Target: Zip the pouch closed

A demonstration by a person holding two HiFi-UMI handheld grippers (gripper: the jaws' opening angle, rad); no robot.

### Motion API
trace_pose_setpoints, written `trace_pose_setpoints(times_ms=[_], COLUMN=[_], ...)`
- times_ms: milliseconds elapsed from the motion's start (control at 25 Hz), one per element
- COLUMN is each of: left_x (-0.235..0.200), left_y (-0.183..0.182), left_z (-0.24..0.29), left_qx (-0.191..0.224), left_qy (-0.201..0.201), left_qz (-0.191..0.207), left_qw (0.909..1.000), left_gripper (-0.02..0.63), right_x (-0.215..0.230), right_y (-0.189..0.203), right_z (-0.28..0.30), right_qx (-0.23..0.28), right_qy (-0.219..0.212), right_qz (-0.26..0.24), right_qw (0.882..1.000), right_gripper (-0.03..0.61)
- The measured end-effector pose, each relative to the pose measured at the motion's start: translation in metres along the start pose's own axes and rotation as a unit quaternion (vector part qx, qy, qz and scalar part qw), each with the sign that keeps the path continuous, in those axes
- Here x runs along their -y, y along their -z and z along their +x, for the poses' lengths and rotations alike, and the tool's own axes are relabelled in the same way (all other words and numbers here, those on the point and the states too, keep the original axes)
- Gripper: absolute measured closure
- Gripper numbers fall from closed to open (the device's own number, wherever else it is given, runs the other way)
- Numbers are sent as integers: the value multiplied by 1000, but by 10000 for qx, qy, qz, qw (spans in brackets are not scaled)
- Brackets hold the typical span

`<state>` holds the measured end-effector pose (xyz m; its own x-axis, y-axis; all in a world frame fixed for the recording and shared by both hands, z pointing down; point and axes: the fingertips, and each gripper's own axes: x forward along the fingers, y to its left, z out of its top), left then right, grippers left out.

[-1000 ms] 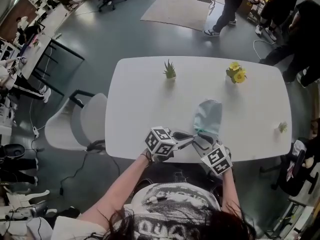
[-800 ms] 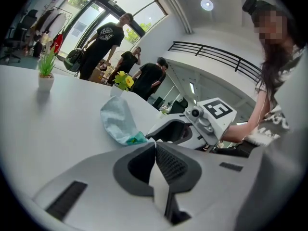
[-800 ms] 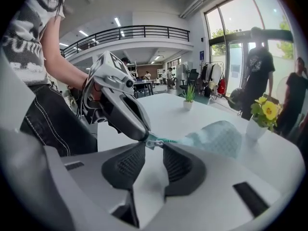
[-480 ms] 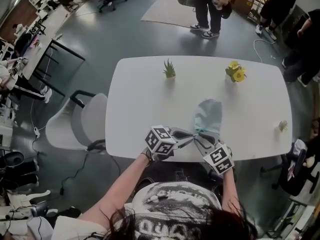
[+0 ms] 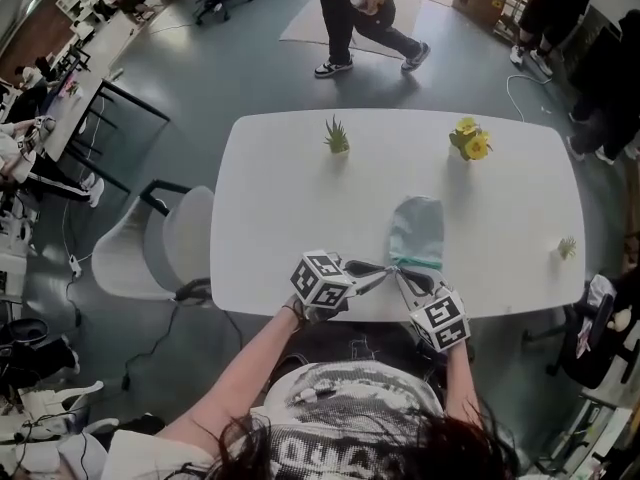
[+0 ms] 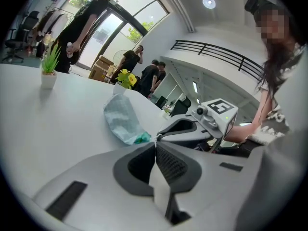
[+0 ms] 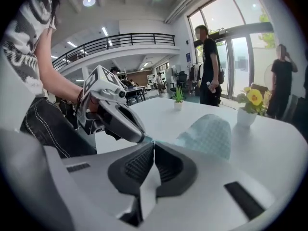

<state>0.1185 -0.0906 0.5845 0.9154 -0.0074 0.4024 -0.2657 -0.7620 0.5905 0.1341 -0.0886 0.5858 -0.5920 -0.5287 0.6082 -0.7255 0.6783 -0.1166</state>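
A pale blue-grey pouch (image 5: 416,230) lies flat near the front edge of the white table (image 5: 280,198), its teal zipper edge (image 5: 415,262) facing me. My left gripper (image 5: 387,267) reaches in from the left and is shut at the zipper's left end. My right gripper (image 5: 404,274) comes from below; its jaws have just been closing and now meet at the teal edge. The left gripper view shows the pouch (image 6: 122,119) beyond the shut left gripper (image 6: 155,142). In the right gripper view the pouch (image 7: 208,134) lies just past the shut right gripper (image 7: 153,143). What each pinches is too small to see.
A small green plant (image 5: 338,138) and a pot of yellow flowers (image 5: 469,144) stand along the table's far side, and a tiny plant (image 5: 566,251) sits at the right edge. A white chair (image 5: 165,243) stands left of the table. A person (image 5: 360,13) walks beyond it.
The right gripper's jaws have closed at the zipper edge, and its cube has shifted slightly. The left gripper has held still. A person in the background has walked to the left.
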Motion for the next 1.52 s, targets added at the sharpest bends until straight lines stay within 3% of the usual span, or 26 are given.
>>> trace_pose_setpoints(times_ms=[240, 520, 800, 1320, 1520], left_x=[1, -5, -1, -2, -10], left_y=[2, 4, 4, -10, -35], left_z=[3, 1, -8, -10, -26], left_qx=[-103, -222, -633, -576, -240], left_qy=[-82, -314, -221, -317, -601], left_qz=[97, 264, 982, 1203, 1298], left_qw=[9999, 9989, 9929, 9906, 9894], left_gripper=[598, 601, 601, 601, 601], right_x=[4, 9, 15, 31, 42], right_y=[5, 10, 15, 11, -23], right_z=[3, 7, 2, 5, 15], right_qx=[-172, -271, -191, -237, -21], right_qy=[74, 24, -72, 218, 298], right_qz=[171, 1070, 1782, 1829, 1573], right_qw=[9997, 9939, 9838, 9826, 9871], right_gripper=[580, 580, 577, 572, 569])
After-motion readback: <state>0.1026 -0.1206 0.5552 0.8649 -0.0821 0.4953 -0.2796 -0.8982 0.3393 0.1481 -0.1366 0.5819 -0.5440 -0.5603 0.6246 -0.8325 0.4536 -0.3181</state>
